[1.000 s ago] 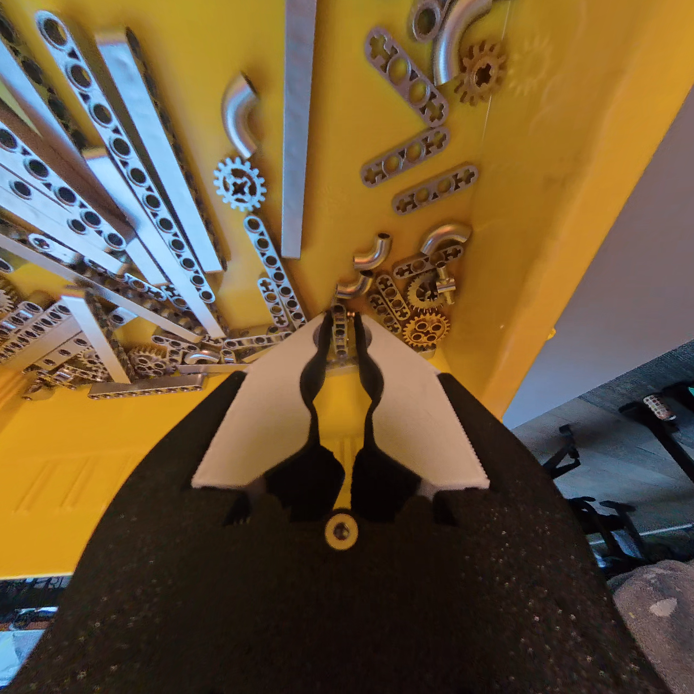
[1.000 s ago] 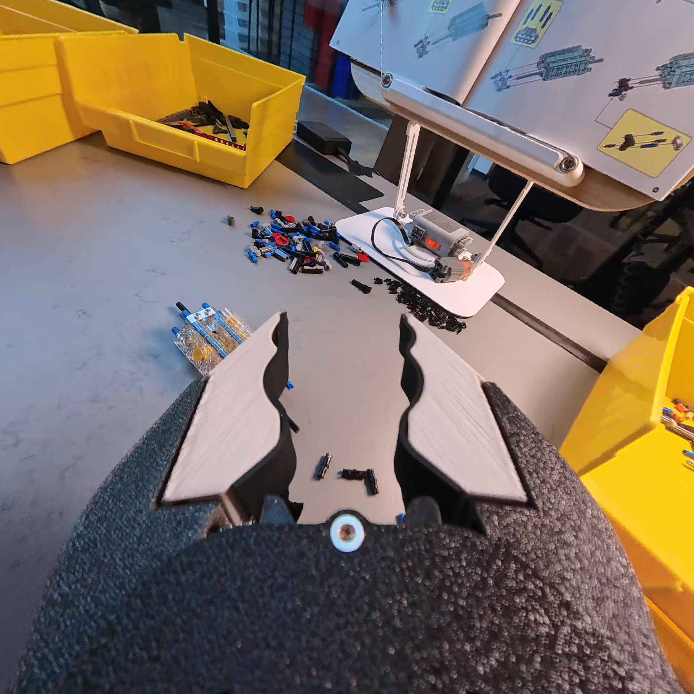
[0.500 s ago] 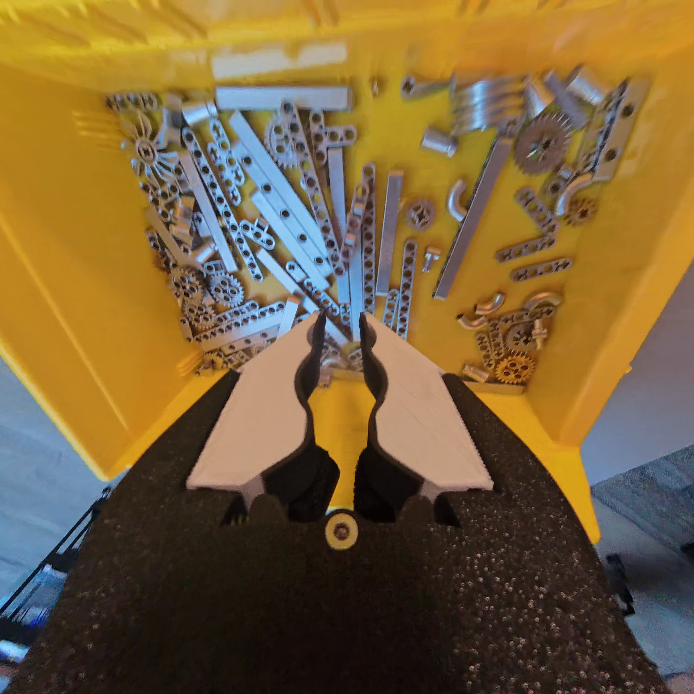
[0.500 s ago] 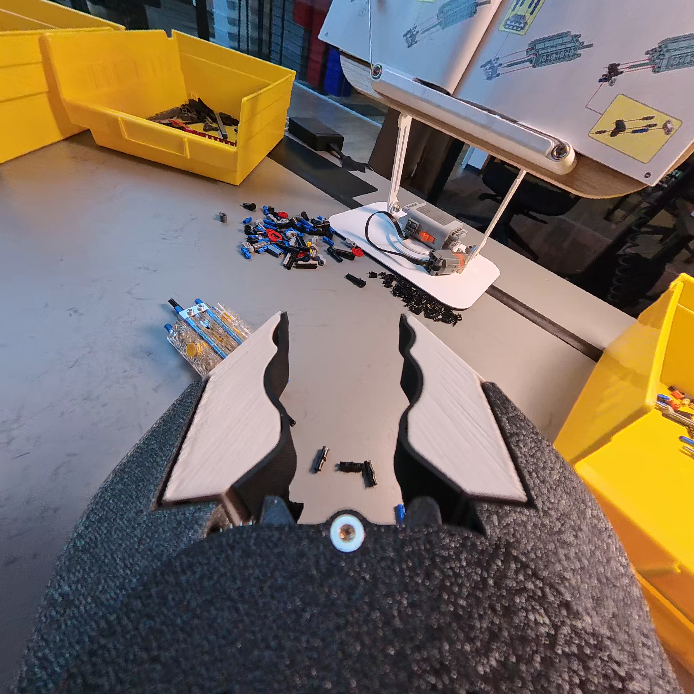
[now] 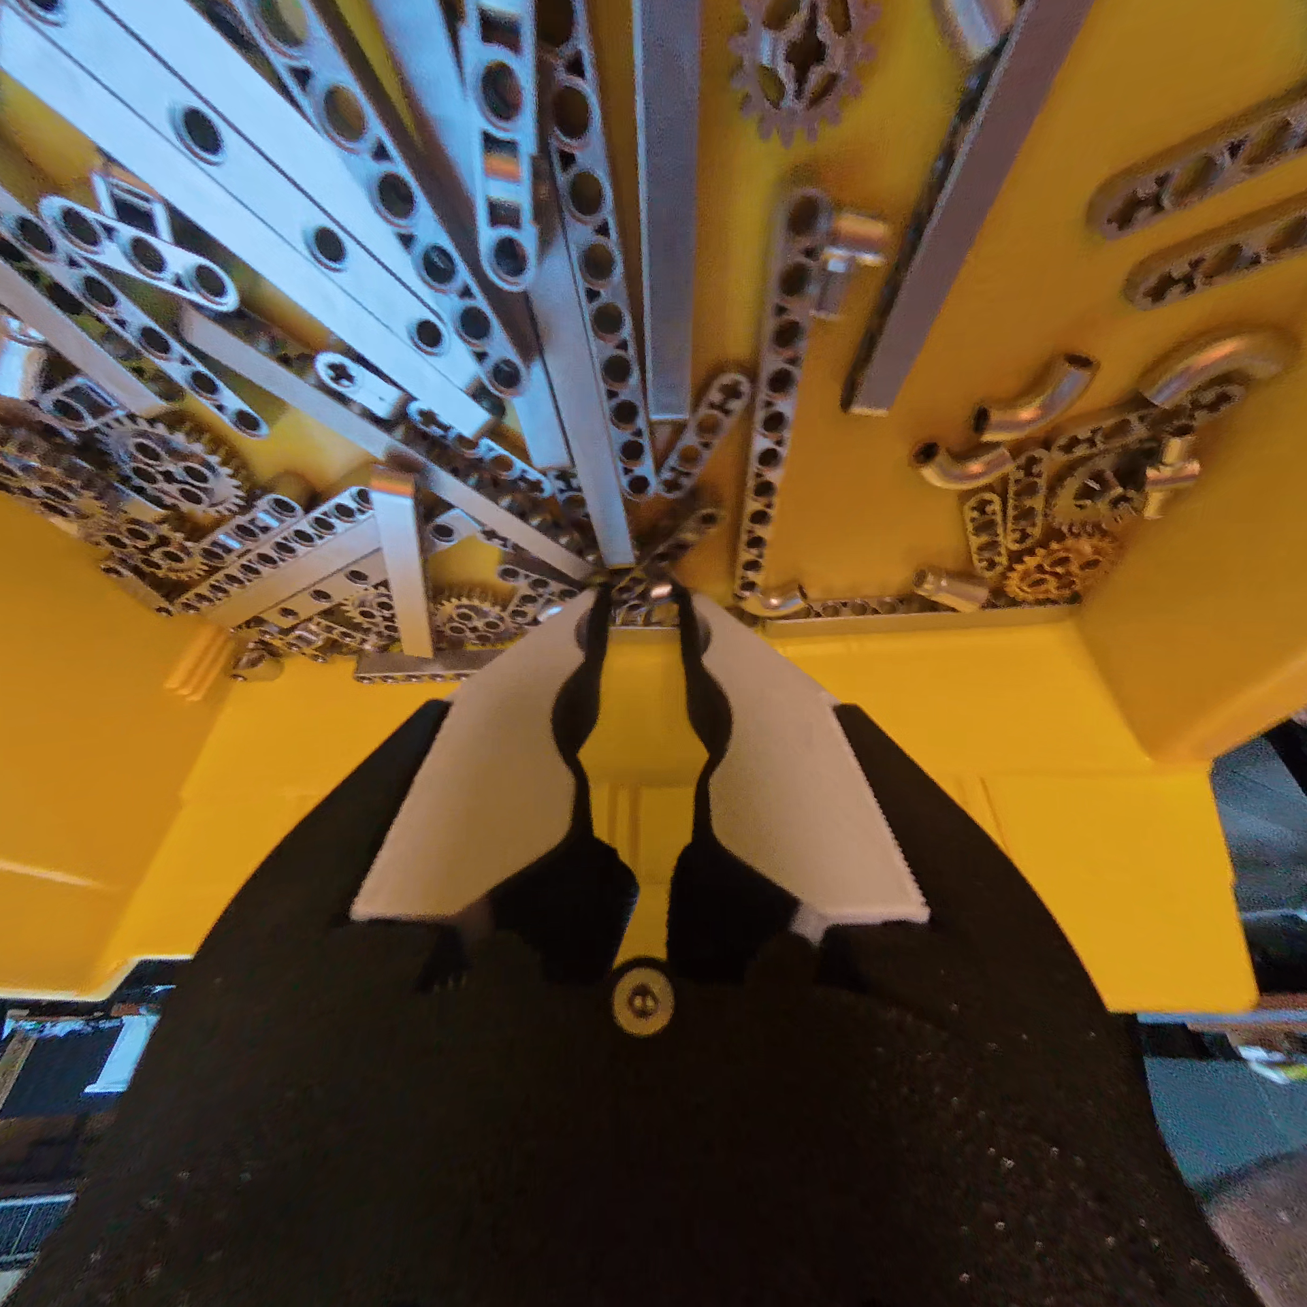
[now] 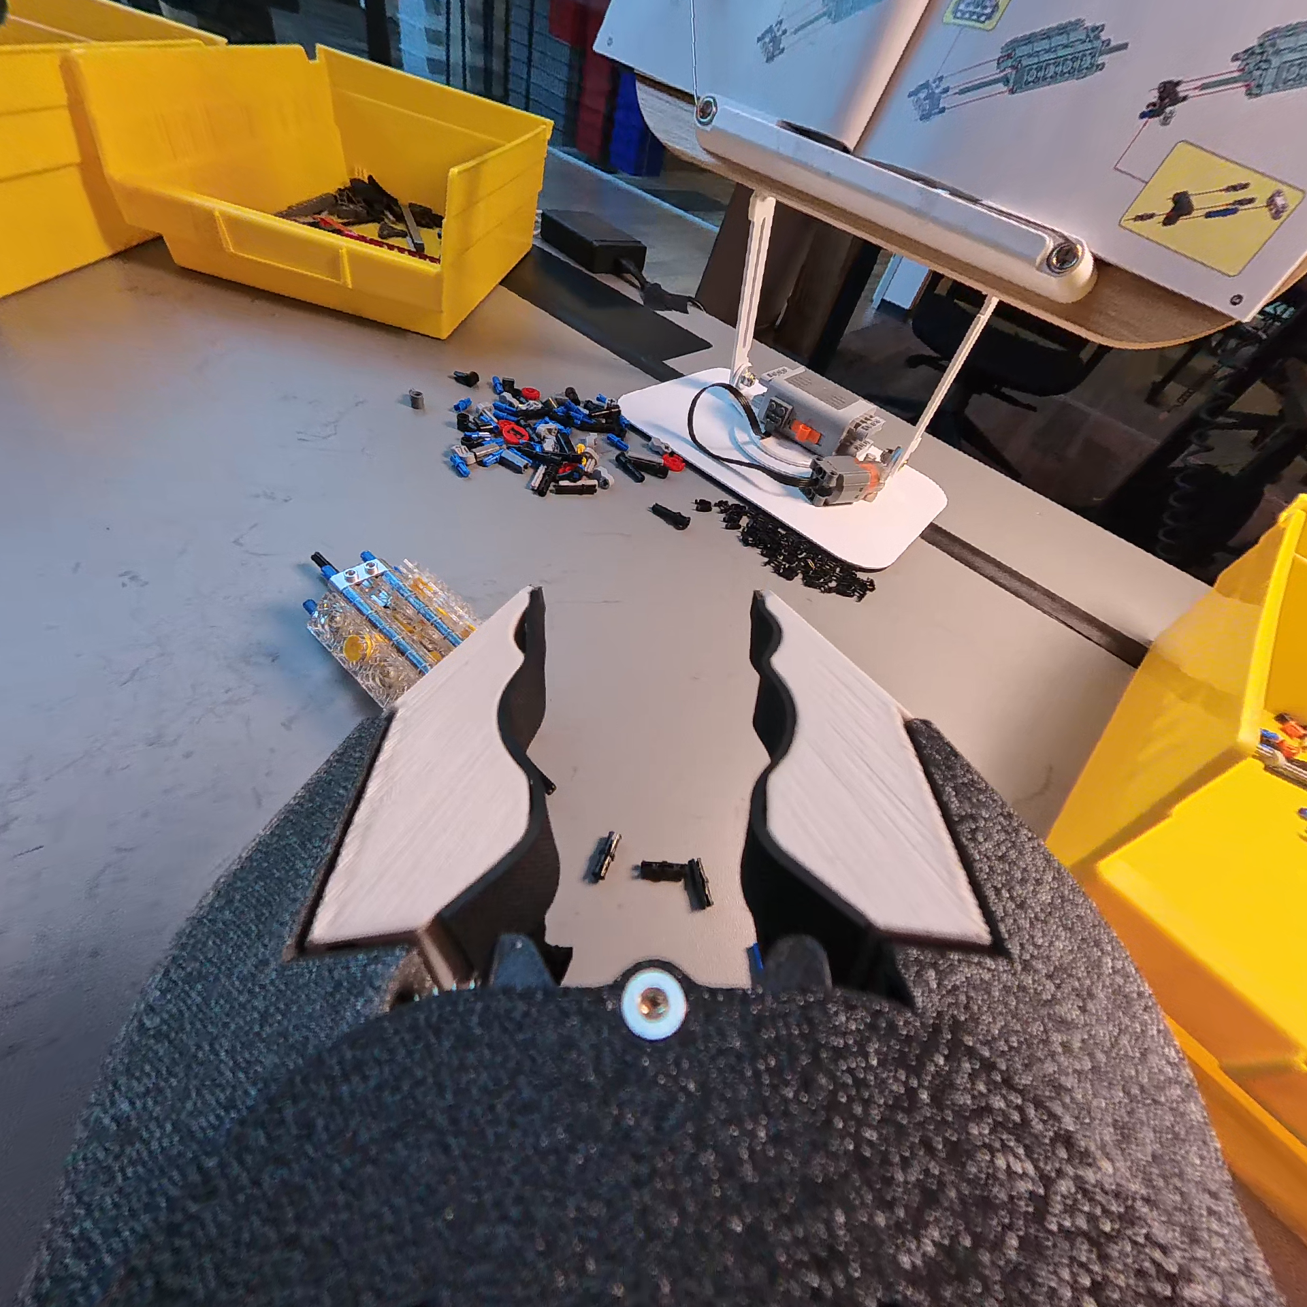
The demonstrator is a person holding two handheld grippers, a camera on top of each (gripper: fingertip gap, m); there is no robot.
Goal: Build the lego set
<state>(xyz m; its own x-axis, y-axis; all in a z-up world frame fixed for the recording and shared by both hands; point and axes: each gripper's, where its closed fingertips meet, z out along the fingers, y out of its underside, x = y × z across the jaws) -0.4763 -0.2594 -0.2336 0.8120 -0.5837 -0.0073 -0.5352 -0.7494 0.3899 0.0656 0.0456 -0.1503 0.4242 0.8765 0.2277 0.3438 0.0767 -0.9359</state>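
While left tongs [image 5: 640, 593] narrow among grey beams [image 5: 615, 396] | right tongs [image 6: 647, 608] wide, empty

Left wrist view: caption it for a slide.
Left gripper, nearly closed, reaches into a yellow plastic bin of grey perforated beams and gears.

Glossy yellow plastic bin [image 5: 1167, 636] holds shiny grey beams [image 5: 615, 339]; matt grey table [image 6: 177, 566].

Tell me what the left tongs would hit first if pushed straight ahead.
Most likely the small grey perforated beam piece lying right at the tips of the left tongs, in the heap of grey beams and gears inside the yellow plastic bin. Contact cannot be judged.
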